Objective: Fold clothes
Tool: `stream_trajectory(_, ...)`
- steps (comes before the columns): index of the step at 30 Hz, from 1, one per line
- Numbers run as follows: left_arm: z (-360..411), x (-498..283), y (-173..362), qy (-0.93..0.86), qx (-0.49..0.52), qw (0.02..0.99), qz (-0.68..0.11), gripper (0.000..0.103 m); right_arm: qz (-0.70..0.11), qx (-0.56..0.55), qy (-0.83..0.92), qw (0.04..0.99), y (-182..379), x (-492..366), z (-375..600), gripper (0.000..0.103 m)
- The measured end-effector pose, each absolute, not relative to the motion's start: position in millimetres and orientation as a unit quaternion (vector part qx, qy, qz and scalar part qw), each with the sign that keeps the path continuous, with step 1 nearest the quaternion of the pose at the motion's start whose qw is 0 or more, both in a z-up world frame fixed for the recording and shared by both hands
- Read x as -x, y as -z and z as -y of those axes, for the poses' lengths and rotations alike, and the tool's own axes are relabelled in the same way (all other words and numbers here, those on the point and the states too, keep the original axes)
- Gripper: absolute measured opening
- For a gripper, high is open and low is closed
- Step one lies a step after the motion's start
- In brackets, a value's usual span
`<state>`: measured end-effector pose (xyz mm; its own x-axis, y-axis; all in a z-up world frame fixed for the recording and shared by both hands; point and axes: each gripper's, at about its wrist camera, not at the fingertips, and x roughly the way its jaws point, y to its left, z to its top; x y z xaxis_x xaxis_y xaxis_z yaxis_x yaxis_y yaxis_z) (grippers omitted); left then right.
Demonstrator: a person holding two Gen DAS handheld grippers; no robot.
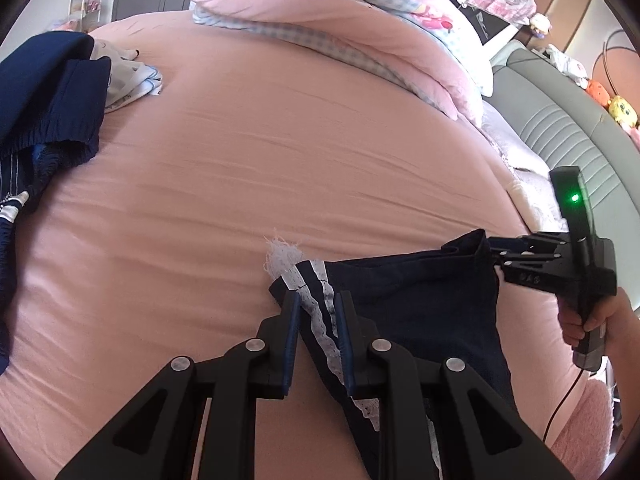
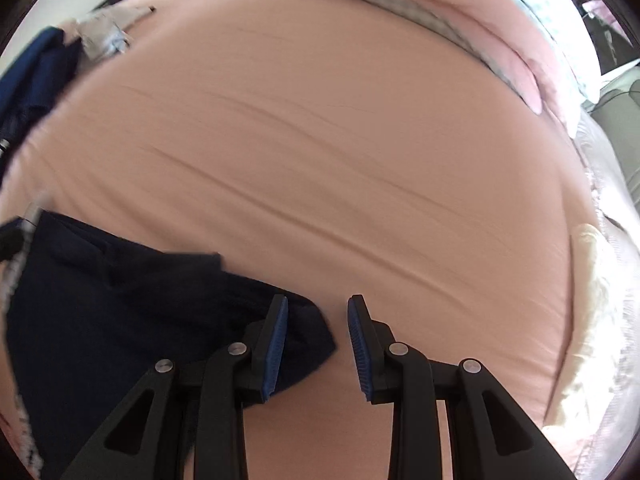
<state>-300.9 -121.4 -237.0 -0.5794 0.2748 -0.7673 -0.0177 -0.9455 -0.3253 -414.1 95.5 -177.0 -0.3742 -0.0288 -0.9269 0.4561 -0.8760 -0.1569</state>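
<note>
The navy garment (image 1: 420, 312) lies on the pink bed (image 1: 280, 168), its top edge running from the left tool (image 1: 317, 312), part-open astride the white-striped side seam, to the right tool (image 2: 317, 320), open beside the opposite corner.

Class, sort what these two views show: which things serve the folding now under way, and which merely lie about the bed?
In use:
- dark navy garment with white lace trim
- left tongs, open around its lace edge
- right tongs, open beside the garment's corner
- pink bedsheet, the work surface

Lying about:
- heap of blue clothes
- rolled pink quilt
- plush toys
</note>
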Motion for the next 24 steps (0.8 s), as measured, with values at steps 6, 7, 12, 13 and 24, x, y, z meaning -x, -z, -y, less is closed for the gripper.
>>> stream_trajectory(6,118,304,237,-0.880,0.444,0.085,0.144,0.016,-0.115,-0.524,0.828,0.161,156,411,-117,0.035)
stream_trajectory(7,117,305,237,-0.880,0.443,0.086,0.145,0.016,-0.119,-0.518,0.829,0.171,153,408,-111,0.035)
stream_trajectory(12,116,306,242,-0.875,0.454,0.088,0.142,0.016,-0.182,-0.531,0.812,0.158,168,404,-89,0.036)
stream_trajectory(13,116,307,244,-0.874,0.457,0.088,0.142,0.016,-0.185,-0.537,0.811,0.143,175,406,-94,0.036)
stream_trajectory(24,111,307,245,-0.875,0.461,0.068,0.128,0.016,-0.113,-0.517,0.826,0.193,147,407,-102,0.045)
